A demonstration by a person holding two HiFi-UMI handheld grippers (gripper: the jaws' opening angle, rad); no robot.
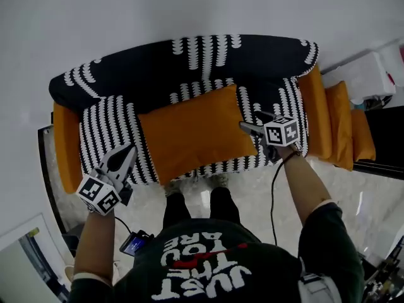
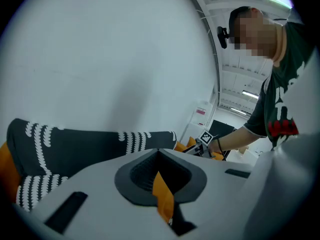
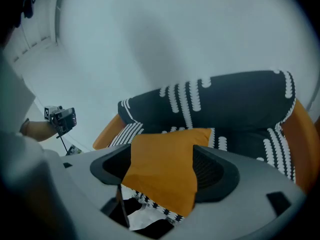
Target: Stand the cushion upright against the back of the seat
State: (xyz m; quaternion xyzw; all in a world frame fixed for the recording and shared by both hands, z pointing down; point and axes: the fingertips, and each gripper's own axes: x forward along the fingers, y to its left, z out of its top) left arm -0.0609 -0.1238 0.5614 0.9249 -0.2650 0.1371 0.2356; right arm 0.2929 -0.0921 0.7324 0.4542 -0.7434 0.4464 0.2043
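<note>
1. While both hands reach over the front of the sofa, our right gripper has its jaws well apart. It clamps nothing. The near right corner of the orange cushion shows in the gap between the jaws, and we see no pad pressing on it.
2. Our left gripper has its jaws drawn together to a point. Only a thin slit stays behind the tips, and a strip of orange shows through it. This gripper has hold of nothing.
3. Beneath the left gripper is the front left corner of the striped seat. The cushion starts just to that gripper's right and a little ahead, apart from it.
4. Between the two grippers the cushion lies face up across the seat, slightly skewed. Its right edge is at the right gripper's tips, and its far edge is close to the foot of the backrest. It is not standing upright.
5. Ahead of both grippers, past the cushion, the backrest rises black with columns of white marks.
6. Outward of the left gripper runs an orange armrest. A matching one lies outward of the right gripper, with two more orange pads beside it, further out still.
7. Farthest ahead of both grippers, behind the sofa, is a plain white wall.
</note>
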